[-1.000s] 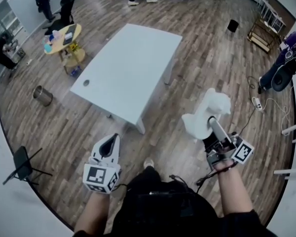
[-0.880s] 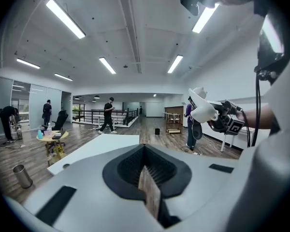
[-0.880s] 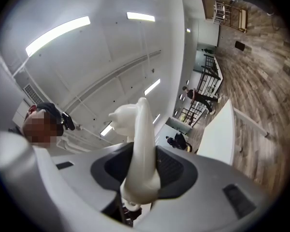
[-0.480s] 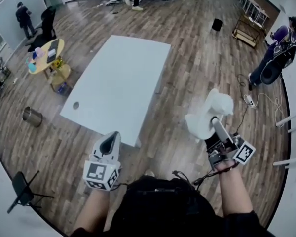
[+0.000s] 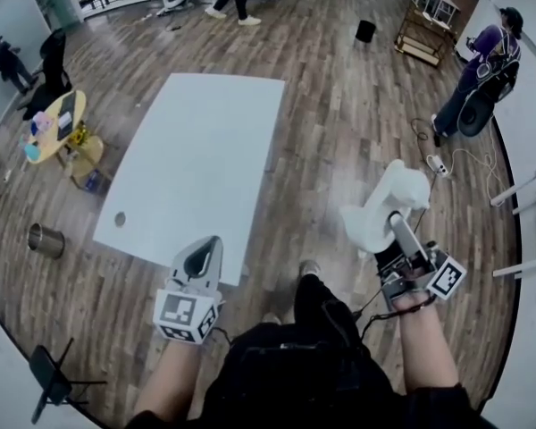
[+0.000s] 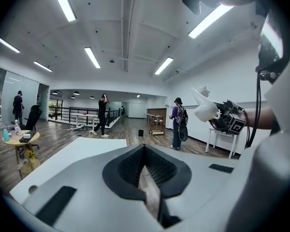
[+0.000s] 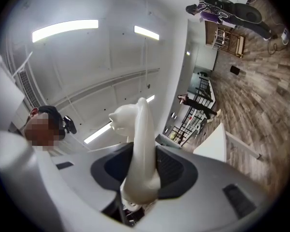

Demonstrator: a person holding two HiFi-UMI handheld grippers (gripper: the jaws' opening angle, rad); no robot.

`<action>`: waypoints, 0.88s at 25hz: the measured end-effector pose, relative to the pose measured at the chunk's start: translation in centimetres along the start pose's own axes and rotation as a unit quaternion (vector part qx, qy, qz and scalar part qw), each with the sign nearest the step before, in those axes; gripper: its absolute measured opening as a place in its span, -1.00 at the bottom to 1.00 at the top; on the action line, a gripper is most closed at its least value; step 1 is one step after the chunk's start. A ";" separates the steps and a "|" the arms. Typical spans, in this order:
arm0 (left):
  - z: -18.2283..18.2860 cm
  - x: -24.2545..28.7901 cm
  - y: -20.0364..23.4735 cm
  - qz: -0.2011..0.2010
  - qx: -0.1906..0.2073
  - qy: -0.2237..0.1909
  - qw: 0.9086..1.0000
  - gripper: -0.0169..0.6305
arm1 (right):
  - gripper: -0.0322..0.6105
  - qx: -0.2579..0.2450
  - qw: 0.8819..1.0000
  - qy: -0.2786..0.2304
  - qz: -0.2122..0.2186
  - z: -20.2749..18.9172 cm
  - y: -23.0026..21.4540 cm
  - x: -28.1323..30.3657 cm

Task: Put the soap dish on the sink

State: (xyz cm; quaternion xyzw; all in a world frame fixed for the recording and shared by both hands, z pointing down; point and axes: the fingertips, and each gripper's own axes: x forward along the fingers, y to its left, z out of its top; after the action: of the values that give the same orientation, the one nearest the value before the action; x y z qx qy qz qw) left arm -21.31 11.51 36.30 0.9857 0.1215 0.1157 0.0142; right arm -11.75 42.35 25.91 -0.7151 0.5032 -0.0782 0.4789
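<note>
The right tool [image 5: 396, 232] is clenched on the white soap dish [image 5: 382, 206]. The dish stands up out of the jaws, above the wood floor [image 5: 339, 105], at 4 o'clock from the worktop [image 5: 196, 150]. The left tool [image 5: 200, 259] is clenched on nothing, at 6 o'clock from the worktop, near its edge.

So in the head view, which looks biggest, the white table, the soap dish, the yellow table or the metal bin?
1. White table
2. Soap dish, though it only looks this big because it is close to the camera
3. Yellow table
4. Metal bin
</note>
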 end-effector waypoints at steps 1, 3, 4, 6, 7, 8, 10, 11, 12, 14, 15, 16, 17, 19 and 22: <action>-0.1 0.1 0.0 0.001 -0.001 -0.001 1.000 -0.98 | -0.46 0.000 1.000 0.001 0.001 0.1 -0.2 0.0; 0.0 0.7 -0.1 0.007 -0.005 0.001 1.000 -0.98 | -0.46 0.003 1.000 0.004 0.005 0.4 -1.0 0.1; 0.2 1.2 0.0 0.012 -0.008 0.003 1.000 -0.98 | -0.46 0.006 1.000 0.006 0.007 0.7 -1.7 0.5; 0.7 2.6 1.1 0.023 -0.007 0.003 1.000 -0.98 | -0.46 0.012 1.000 0.009 0.014 1.7 -3.3 2.3; 1.0 3.4 1.8 0.029 -0.006 0.003 1.000 -0.98 | -0.46 0.014 1.000 0.012 0.017 2.2 -4.1 3.5; 1.2 4.1 2.5 0.035 -0.008 0.005 0.999 -0.98 | -0.46 0.017 1.000 0.016 0.020 2.6 -4.9 4.7; 1.1 5.3 3.5 0.047 -0.009 0.009 0.999 -0.98 | -0.46 0.023 0.999 0.024 0.026 3.4 -6.5 6.7; 1.0 6.0 3.9 0.052 -0.009 0.012 0.999 -0.98 | -0.46 0.026 0.999 0.028 0.029 3.9 -7.3 7.6; 1.0 6.8 4.1 0.055 -0.011 0.016 0.998 -0.98 | -0.46 0.029 0.999 0.033 0.033 4.4 -8.1 8.4; 1.3 8.8 4.4 0.062 -0.017 0.024 0.998 -0.98 | -0.46 0.035 0.998 0.043 0.038 5.7 -10.0 9.9; 1.6 9.9 4.6 0.067 -0.017 0.027 0.997 -0.98 | -0.46 0.039 0.997 0.049 0.041 6.5 -10.9 10.8; 2.1 11.0 4.7 0.073 -0.018 0.029 0.997 -0.98 | -0.46 0.044 0.997 0.055 0.045 7.2 -11.8 11.6; 2.6 12.1 4.9 0.080 -0.018 0.030 0.996 -0.98 | -0.46 0.049 0.996 0.060 0.049 8.0 -12.7 12.5; 3.7 14.3 5.5 0.096 -0.017 0.029 0.995 -0.98 | -0.46 0.052 0.994 0.074 0.057 9.7 -14.5 14.3; 5.7 17.8 6.4 0.119 -0.019 0.024 0.992 -0.98 | -0.46 0.044 0.992 0.098 0.071 12.2 -17.1 17.3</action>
State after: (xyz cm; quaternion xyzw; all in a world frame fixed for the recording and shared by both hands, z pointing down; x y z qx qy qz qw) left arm -1.69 9.64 35.14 0.9897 0.0011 0.1421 0.0159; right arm 14.81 36.59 26.09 -0.6442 0.5935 -0.1359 0.4629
